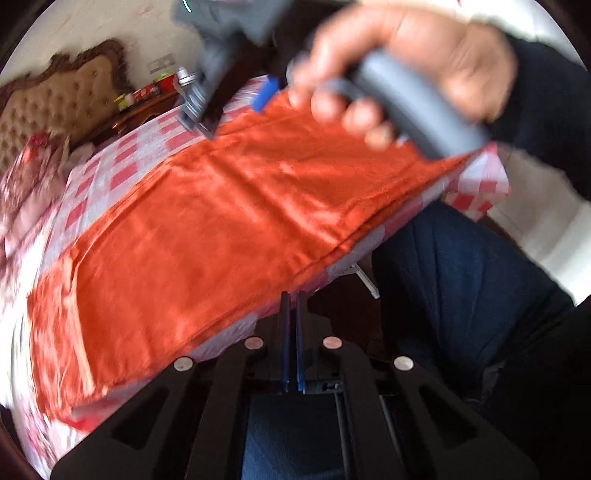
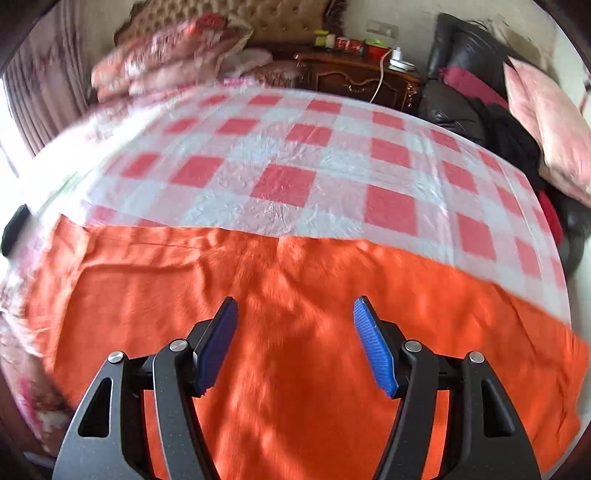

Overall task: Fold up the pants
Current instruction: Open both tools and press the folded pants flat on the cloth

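In the left wrist view, the left gripper [image 1: 292,295] has its blue pads pressed together on nothing, just off the near edge of the orange pants [image 1: 207,221], which lie flat along the checkered sheet [image 1: 122,162]. In the right wrist view, the right gripper [image 2: 293,306] hangs spread over the pants [image 2: 295,350], holding nothing. Likely between folds; next, each gripper needs a fabric edge to pinch.

A bed under a red-and-white checked cover [image 2: 295,155] fills the room, its tufted headboard [image 2: 280,18] at twelve o'clock, a carved dark nightstand [image 2: 354,79] beside it, curtains [image 2: 40,85] at ten, daylight dappling everything.
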The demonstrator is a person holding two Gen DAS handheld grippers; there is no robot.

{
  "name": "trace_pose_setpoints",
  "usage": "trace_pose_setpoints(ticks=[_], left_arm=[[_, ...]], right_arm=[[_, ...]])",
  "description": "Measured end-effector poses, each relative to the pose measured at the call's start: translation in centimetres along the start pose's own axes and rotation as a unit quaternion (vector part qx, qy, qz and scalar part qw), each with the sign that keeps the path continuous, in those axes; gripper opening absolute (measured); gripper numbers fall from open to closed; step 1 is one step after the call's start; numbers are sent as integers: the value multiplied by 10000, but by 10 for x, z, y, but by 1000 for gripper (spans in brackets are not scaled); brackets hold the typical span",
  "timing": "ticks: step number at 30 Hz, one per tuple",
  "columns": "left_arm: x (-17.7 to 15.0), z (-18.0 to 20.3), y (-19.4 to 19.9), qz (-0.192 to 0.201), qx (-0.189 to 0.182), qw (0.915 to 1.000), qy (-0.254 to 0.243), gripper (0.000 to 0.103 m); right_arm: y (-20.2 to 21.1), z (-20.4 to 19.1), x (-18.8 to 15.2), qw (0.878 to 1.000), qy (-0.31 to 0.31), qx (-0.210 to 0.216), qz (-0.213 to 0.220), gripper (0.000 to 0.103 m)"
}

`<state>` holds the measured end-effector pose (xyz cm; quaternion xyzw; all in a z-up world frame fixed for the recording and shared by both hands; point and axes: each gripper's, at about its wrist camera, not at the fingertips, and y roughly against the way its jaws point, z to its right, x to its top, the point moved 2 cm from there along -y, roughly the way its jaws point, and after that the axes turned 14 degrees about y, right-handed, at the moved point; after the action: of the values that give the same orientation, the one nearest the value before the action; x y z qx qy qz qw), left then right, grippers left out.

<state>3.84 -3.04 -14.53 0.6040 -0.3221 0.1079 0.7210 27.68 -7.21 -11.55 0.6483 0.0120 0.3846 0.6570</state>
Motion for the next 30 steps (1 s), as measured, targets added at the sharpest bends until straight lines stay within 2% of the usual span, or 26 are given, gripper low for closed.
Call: trace_pose_setpoints(ticks=[2,3,4,6,7,9,11,12,14,17,18,20,22,25,27,28,30], left_arm=[[11,-32,18,321,-84,9957,870,8],[17,-48,23,498,-35,9911,1237,14],[26,-77,28,810,152,9804,1788,32],[37,-114,26,1066,304,9662,2327,36],[46,-137,14,989,331,9620,2525,36],[58,-161,-4,824,631,9636,2465,36],[70,-189,-22,721,836,9614,2520,36],[76,-205,-34,451,940,9593,2626,35],[81,-225,-48,202,998,9580,2681,33],[87,-249,-49,200,1029,9585,2652,31],[87,-259,-48,183,1022,9575,2690,29],[80,-275,-44,197,855,9562,2791,15],[74,-291,-40,222,884,9519,2925,8],[64,-307,-32,277,1118,9446,3074,9],[57,-314,-22,299,1473,9338,3246,19],[54,-313,-13,397,1536,9300,3315,28],[51,-295,6,781,1295,9289,3379,31]], right_arm=[[-16,-3,1,9998,38,-23,-178,63],[-20,-3,-1,9997,25,-20,-249,63],[-21,-5,-6,9996,21,-28,-274,64],[-21,-7,-11,9997,1,-104,-238,69],[-20,-7,-13,9996,-12,-131,-248,72],[-19,-6,-21,9995,-50,-177,-269,81],[-19,-3,-27,9995,-180,-114,-251,85],[-19,-1,-30,9993,-264,-65,-252,86],[-21,2,-33,9990,-373,-10,-235,88],[-20,0,-34,9993,-328,-87,-154,88],[-20,0,-34,9993,-340,-78,-149,88],[-20,0,-35,9993,-352,-76,-126,89],[-20,0,-36,9992,-369,-83,-108,91],[-20,1,-37,9993,-367,-74,-78,91],[-20,1,-37,9993,-365,-74,-57,91],[-20,2,-37,9993,-364,-76,-61,91],[-20,2,-36,9993,-344,-61,-103,91]])
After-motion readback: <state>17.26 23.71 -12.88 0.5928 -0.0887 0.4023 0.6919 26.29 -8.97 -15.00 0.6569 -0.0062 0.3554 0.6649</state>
